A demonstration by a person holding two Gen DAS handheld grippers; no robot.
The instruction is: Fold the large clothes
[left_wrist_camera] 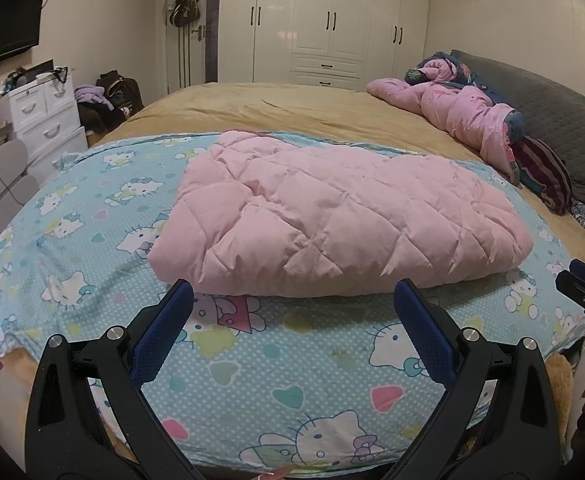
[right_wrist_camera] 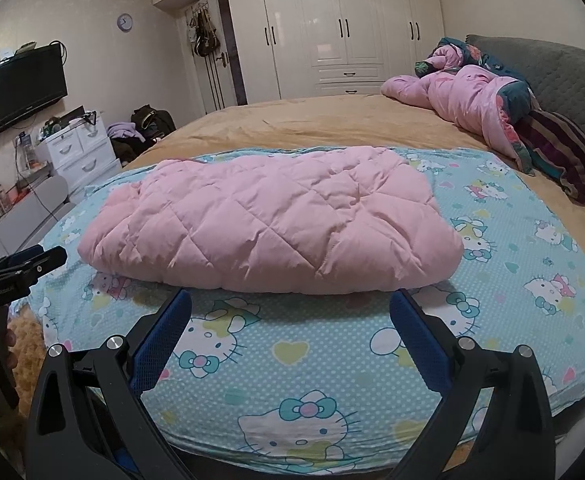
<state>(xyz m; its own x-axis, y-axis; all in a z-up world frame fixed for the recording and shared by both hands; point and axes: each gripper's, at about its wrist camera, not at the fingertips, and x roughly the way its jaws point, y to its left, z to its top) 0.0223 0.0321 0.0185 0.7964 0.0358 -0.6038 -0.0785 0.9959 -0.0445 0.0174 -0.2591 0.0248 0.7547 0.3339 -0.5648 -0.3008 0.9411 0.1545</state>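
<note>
- A pink quilted jacket [left_wrist_camera: 332, 216] [right_wrist_camera: 268, 224] lies folded into a thick, puffy bundle with a diamond stitch pattern.
- It rests flat on the cartoon-print sheet [left_wrist_camera: 292, 380], just ahead of both tools' open fingers and apart from them, its long rounded edge facing them.

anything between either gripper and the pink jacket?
Nothing visible. Left gripper and right gripper are both open, facing the folded pink jacket, with only bare cartoon-print sheet in between.

Each hand-held gripper [left_wrist_camera: 292, 292]: black frame, blue textured pads [left_wrist_camera: 164, 332] (silver screws on top).
</note>
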